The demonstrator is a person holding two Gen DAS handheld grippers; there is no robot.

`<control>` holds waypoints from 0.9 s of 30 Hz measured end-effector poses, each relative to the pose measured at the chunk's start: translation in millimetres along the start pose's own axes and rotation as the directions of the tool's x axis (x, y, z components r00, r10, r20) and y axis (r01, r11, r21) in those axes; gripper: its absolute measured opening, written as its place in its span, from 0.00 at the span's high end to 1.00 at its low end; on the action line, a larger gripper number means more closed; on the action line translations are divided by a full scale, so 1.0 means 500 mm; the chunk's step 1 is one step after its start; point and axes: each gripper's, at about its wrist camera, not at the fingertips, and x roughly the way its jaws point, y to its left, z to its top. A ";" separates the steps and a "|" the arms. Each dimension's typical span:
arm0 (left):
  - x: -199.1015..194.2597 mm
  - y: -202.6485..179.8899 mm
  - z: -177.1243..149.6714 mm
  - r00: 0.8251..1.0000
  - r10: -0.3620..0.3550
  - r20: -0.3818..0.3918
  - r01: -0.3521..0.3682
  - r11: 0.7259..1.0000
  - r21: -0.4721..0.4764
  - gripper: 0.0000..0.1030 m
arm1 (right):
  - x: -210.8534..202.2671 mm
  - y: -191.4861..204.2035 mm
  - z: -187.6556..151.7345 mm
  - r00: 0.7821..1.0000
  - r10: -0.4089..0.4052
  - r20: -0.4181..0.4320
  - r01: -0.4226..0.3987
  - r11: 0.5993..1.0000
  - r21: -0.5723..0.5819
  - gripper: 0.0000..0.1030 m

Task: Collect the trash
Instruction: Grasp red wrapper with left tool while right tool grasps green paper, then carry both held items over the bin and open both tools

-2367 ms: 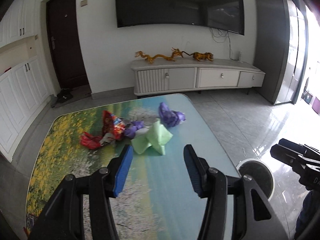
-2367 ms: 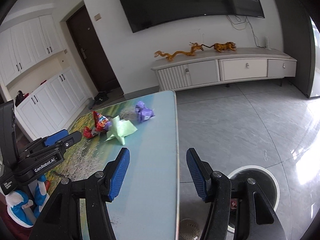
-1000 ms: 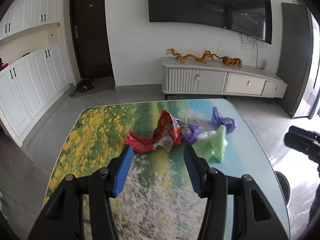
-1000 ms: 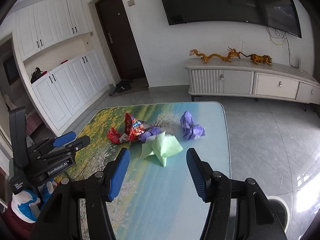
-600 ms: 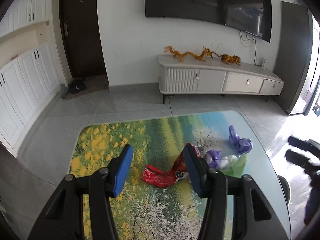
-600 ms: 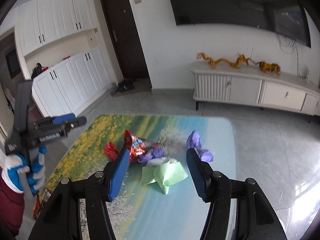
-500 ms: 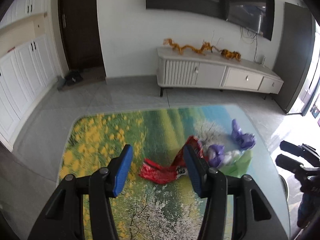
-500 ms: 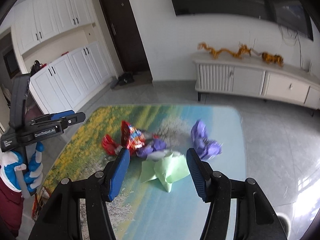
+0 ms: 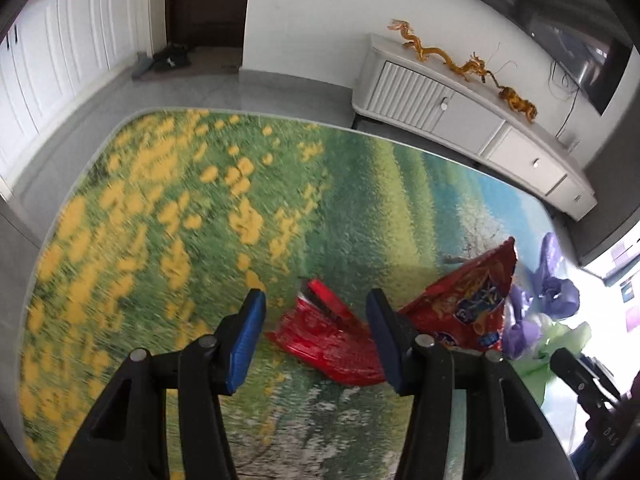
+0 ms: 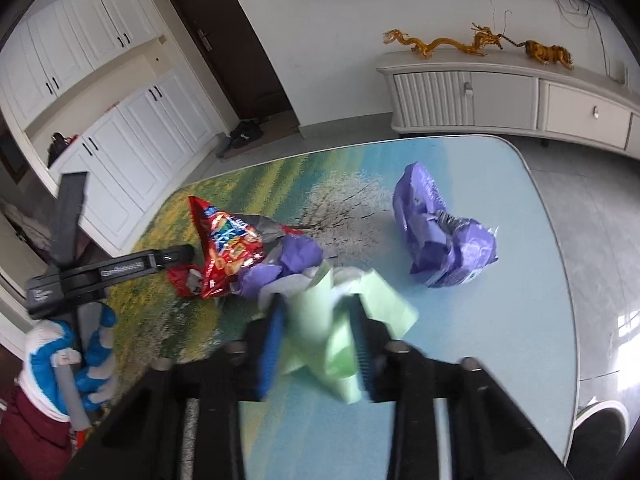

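Trash lies on a table with a printed meadow top. My left gripper is open, its jaws on either side of a flat red wrapper. Beside that stands a red snack bag, also in the right wrist view. My right gripper has its jaws around crumpled green paper, narrowed and blurred, so contact is unclear. Purple wrappers lie nearby: a small one and a larger one.
A round bin stands on the floor past the table's right edge. A white TV cabinet with golden dragon figures stands along the far wall. White cupboards line the left wall.
Both grippers have dropped down close to the table. The left one now straddles the red wrapper. The right one has narrowed its jaws around the green paper.
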 end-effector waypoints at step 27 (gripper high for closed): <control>-0.301 -0.087 -0.142 0.959 -0.211 0.189 0.201 0.977 0.072 0.94 | -0.302 -0.008 -0.123 0.971 0.133 0.200 -0.143 0.989 0.036 0.81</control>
